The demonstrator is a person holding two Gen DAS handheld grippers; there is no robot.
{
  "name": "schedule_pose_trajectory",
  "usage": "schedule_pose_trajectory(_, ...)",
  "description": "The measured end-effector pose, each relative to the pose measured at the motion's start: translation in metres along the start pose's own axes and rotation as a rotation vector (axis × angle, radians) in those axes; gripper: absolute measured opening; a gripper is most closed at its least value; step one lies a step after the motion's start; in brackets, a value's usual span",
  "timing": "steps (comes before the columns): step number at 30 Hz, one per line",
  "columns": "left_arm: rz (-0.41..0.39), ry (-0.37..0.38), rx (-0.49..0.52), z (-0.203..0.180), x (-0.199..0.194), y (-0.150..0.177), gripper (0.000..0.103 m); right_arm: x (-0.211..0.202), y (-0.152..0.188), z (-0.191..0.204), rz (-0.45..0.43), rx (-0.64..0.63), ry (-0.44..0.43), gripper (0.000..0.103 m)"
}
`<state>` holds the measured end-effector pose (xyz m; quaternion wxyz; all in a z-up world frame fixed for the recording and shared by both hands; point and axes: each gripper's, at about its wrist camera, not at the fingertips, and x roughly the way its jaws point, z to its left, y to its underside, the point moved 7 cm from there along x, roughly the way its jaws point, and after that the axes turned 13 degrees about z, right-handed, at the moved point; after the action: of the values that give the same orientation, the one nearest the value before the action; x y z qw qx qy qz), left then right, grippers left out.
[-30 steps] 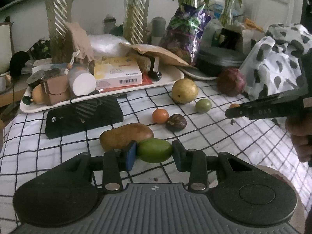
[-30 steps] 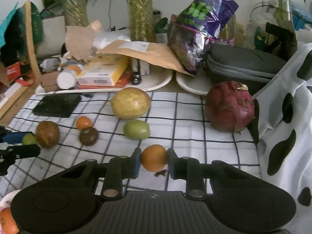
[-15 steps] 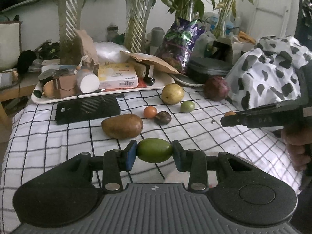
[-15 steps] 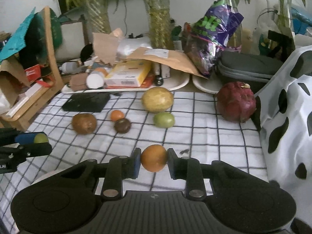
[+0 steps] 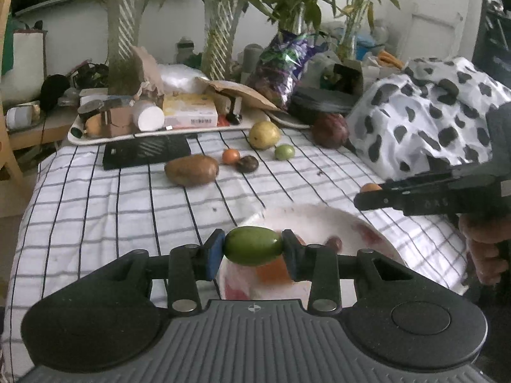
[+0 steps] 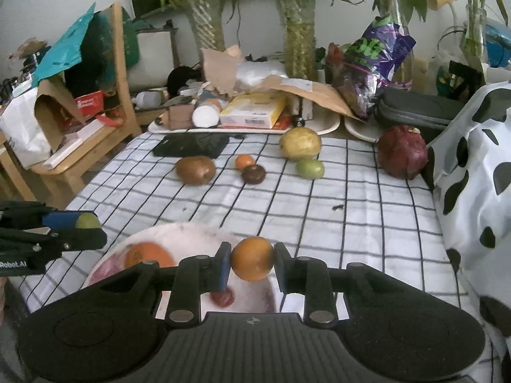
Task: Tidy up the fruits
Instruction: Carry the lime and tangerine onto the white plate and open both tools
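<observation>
The left gripper point(image 5: 253, 250) is clamped on an oval green fruit point(image 5: 253, 245), both pads pressing its ends, and it hangs above the near rim of a white bowl point(image 5: 319, 220) that lies just ahead of and below its fingers. The right gripper point(image 6: 252, 263) is clamped on a round orange fruit point(image 6: 252, 258), held over the same white bowl point(image 6: 191, 233), whose inside already holds an orange piece point(image 6: 147, 254) and a small dark red one point(image 6: 222, 297) (both blurred). From the left wrist view the right gripper comes in from the right edge, level with the bowl's far rim, a hand point(image 5: 485, 249) beneath it. Well ahead of both tools, on the checked cloth point(image 6: 351, 217), lie a brown fruit point(image 6: 195, 169), a small orange one point(image 6: 245, 161) touching a dark one point(image 6: 253, 174), a yellow fruit point(image 6: 300, 143) with a small green one point(image 6: 309, 168) just in front, and a dark red fruit point(image 6: 402, 151) off to the right
</observation>
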<state>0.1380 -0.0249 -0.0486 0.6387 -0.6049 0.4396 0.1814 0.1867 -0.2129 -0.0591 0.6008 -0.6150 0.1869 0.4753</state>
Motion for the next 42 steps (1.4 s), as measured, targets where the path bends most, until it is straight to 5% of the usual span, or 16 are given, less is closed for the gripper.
schedule_pose_trajectory(13, 0.115, -0.002, 0.031, -0.019, 0.006, 0.033, 0.038, -0.01, 0.045, 0.027, 0.089, -0.038, 0.008, 0.03)
schedule_pose_trajectory(28, 0.195, -0.016, 0.028, -0.018, 0.028, 0.039, 0.038, 0.019, 0.056, 0.041, 0.19, -0.144, 0.068, 0.03)
schedule_pose_trajectory(31, 0.196, -0.015, 0.048, -0.021, 0.029, 0.038, 0.049, 0.02, 0.056, 0.042, 0.185, -0.161, 0.086, 0.03)
schedule_pose_trajectory(33, 0.186, -0.019, 0.06, -0.023, 0.027, 0.037, 0.055, 0.019, 0.056, 0.041, 0.181, -0.159, 0.091, 0.047)
schedule_pose_trajectory(42, 0.13, -0.042, 0.055, -0.023, 0.011, 0.033, 0.064, 0.001, 0.049, 0.042, 0.105, -0.145, 0.086, 0.079)
